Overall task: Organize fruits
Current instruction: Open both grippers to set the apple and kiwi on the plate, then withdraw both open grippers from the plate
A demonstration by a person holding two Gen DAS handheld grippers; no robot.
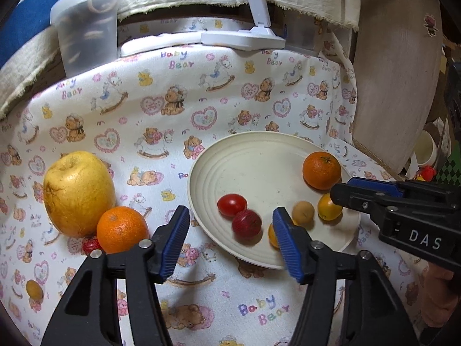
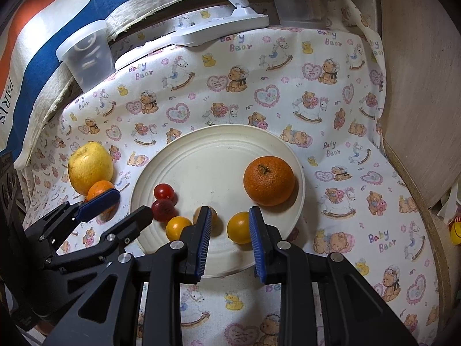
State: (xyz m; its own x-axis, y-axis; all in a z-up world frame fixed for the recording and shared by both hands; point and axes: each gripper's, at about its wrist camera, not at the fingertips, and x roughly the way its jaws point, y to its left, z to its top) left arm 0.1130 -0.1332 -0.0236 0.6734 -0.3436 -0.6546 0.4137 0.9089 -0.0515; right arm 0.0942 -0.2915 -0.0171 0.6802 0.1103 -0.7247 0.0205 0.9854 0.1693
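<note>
The plate (image 1: 259,150) holds six fruits: an orange (image 2: 268,180) at its far right, two red tomatoes (image 2: 163,191) at its left, two yellow ones and a brown fruit (image 1: 303,212) near its front rim. Your left tongs (image 1: 230,245) stand open and empty over the plate's near-left rim, the tomatoes just beyond the tips. Your right tongs (image 2: 230,240) are closed down, empty, with a yellow tomato (image 2: 239,227) just ahead. Left of the plate lie an apple (image 1: 77,193) and a second orange (image 1: 122,229).

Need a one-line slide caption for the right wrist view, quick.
Right gripper over a cream plate holding a mandarin and small tomatoes; yellow apple waits on the cloth.
</note>
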